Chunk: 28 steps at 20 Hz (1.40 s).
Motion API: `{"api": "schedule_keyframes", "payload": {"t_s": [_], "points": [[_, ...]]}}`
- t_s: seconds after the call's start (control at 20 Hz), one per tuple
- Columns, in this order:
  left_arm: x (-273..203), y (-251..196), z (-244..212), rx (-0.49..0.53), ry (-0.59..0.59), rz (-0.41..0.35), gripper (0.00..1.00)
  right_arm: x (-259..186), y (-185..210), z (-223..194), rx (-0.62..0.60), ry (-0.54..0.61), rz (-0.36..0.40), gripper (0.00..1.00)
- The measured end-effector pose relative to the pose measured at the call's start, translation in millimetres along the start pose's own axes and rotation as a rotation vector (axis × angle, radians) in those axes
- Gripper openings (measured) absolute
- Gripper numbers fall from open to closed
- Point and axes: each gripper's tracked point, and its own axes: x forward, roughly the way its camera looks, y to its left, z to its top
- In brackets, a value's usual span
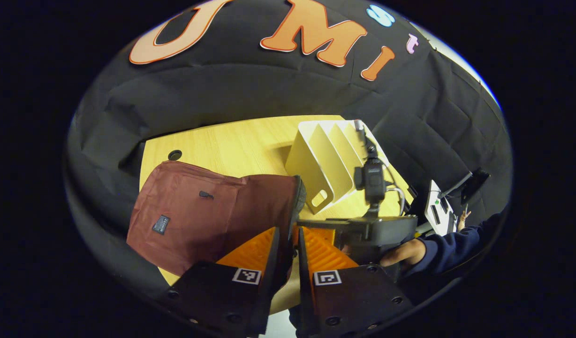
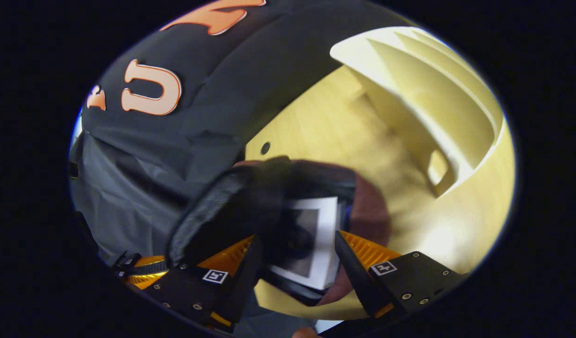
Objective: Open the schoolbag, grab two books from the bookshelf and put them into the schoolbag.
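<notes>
Maroon fabric schoolbag (image 1: 208, 213) lies flat on pale wooden table (image 1: 231, 143), beside cream slotted bookshelf (image 1: 328, 157). Left gripper (image 1: 288, 244) narrowed onto schoolbag's dark padded edge (image 1: 298, 192). Right gripper (image 2: 295, 249) spread wide around white-covered book (image 2: 311, 241) sitting in schoolbag's open mouth, fingers not touching it.

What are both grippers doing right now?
Left gripper: shut on the maroon fabric schoolbag's dark rim.
Right gripper: open around a white-covered book.
</notes>
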Motion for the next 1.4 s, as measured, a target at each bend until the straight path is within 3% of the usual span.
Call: {"api": "schedule_keyframes", "payload": {"t_s": [0.05, 0.1, 0.3, 0.4, 0.55, 0.65, 0.8, 1.1, 1.3, 1.4], "points": [[3, -2, -2, -0.001, 0.006, -0.008, 0.28, -6, -7, 9, -0.019, -0.035, -0.018, 0.94], [5, -6, -3, -0.005, 0.008, -0.020, 0.37, -15, -14, 18, -0.034, -0.071, -0.036, 0.94], [21, -16, -8, -0.017, 0.026, -0.047, 0.57, -50, -47, 56, -0.079, -0.184, -0.125, 0.94], [28, -31, -6, -0.022, 0.023, -0.062, 0.63, -70, -65, 79, -0.064, -0.241, -0.143, 0.95], [34, -54, -8, 0.005, 0.014, -0.044, 0.75, -110, -85, 124, -0.041, -0.345, -0.147, 0.96], [42, -79, -2, 0.012, 0.002, -0.034, 0.77, -137, -107, 150, -0.076, -0.415, -0.166, 0.95], [59, -118, 14, -0.003, -0.049, 0.016, 0.89, -189, -146, 186, -0.158, -0.492, -0.208, 0.95], [90, -211, 59, -0.036, -0.242, 0.137, 0.90, -283, -219, 219, -0.364, -0.558, -0.267, 0.96], [91, -246, 80, -0.065, -0.402, 0.268, 0.91, -329, -240, 241, -0.469, -0.608, -0.272, 0.97], [84, -264, 80, -0.075, -0.448, 0.309, 0.94, -344, -236, 239, -0.499, -0.602, -0.236, 0.97]]}}
